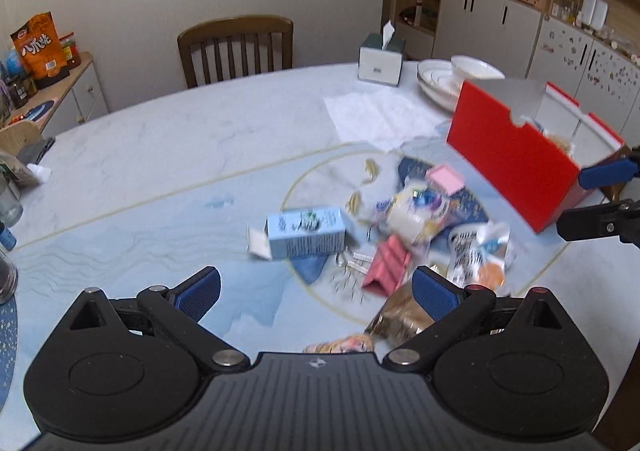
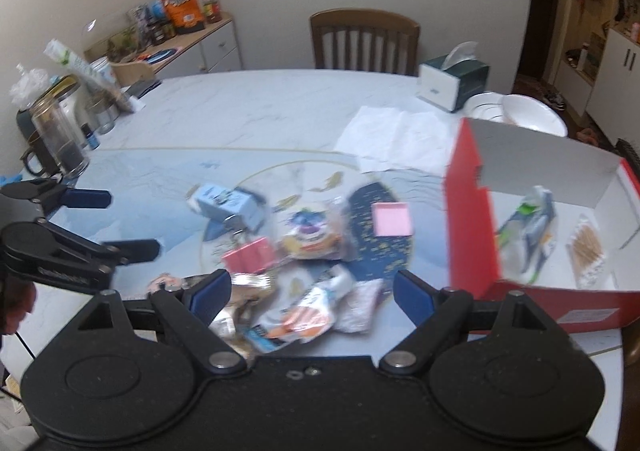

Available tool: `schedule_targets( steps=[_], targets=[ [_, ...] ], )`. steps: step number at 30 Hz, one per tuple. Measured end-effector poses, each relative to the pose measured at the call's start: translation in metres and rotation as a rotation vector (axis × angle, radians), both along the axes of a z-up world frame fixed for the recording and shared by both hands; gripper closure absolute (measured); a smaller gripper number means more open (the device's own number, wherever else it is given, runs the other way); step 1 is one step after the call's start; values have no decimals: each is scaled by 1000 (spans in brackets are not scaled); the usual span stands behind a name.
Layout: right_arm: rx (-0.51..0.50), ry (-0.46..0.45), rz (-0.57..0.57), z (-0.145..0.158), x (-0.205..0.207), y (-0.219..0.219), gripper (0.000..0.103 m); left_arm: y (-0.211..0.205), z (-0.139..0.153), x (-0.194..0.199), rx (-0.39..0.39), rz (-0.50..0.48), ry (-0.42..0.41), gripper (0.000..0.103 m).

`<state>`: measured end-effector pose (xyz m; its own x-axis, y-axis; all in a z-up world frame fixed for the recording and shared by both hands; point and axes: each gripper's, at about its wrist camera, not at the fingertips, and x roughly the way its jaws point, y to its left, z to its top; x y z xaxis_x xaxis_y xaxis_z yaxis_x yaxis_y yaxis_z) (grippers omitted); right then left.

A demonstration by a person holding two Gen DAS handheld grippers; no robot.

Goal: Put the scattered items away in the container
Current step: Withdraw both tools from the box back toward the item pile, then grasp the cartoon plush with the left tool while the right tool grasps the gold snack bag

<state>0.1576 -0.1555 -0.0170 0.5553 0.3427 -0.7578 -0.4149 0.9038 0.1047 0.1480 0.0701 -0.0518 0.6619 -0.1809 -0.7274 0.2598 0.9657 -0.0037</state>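
Observation:
A red box with a white inside [image 2: 472, 211] stands at the right of the table; it also shows in the left wrist view [image 1: 512, 159]. In it lie a snack packet [image 2: 528, 227] and a bag of sticks [image 2: 588, 251]. A pile of scattered items lies mid-table: a light blue carton [image 1: 306, 237] [image 2: 228, 205], a pink pad [image 1: 444, 179] [image 2: 391, 219], a pink folded piece [image 1: 388, 265] [image 2: 250, 255], and several snack packets [image 2: 304, 311]. My left gripper [image 1: 316, 293] is open above the pile's near edge. My right gripper [image 2: 312, 293] is open over the packets.
A tissue box [image 1: 380, 59], stacked white bowls [image 1: 456, 79] and a white paper sheet [image 1: 376, 115] sit at the far side. Jars and bottles [image 2: 60, 139] stand at the table's left. A wooden chair [image 1: 236, 49] is behind the table.

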Motion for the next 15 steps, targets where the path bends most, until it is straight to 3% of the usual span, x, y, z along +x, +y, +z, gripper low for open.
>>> schedule_targets(
  steps=[15],
  targets=[
    [-3,121,37,-40,5,57,20,9,-49,-9,3,-33,80,1]
  ],
)
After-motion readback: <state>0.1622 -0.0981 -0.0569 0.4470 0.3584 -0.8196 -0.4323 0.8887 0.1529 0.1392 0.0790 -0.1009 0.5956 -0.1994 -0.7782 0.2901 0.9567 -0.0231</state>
